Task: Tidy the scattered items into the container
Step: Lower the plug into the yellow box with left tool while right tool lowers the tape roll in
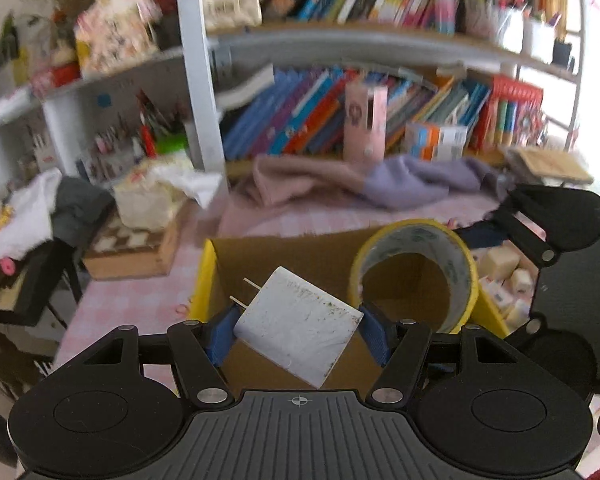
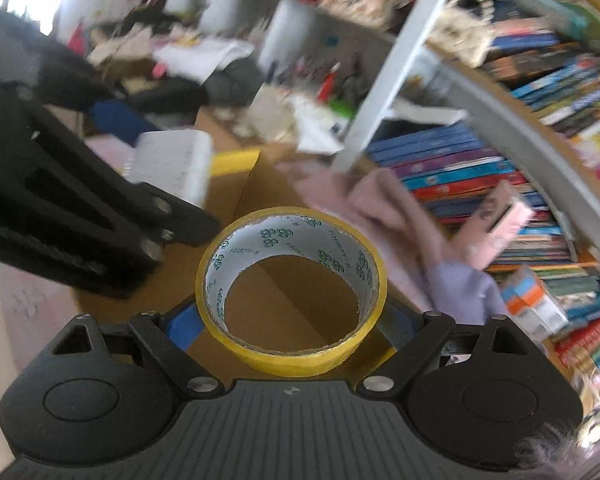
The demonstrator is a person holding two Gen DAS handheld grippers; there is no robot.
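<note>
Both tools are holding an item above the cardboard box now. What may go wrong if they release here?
1. The left tool grips the white charger tilted, by its corners; it may slip early.
2. The tape roll in the right tool may roll after landing.
3. Both tools crowd over the cardboard box and may collide.

Bookshelf [image 1: 340, 52] of books above crumpled pink cloth [image 1: 300, 180], chessboard box [image 1: 132, 248].
</note>
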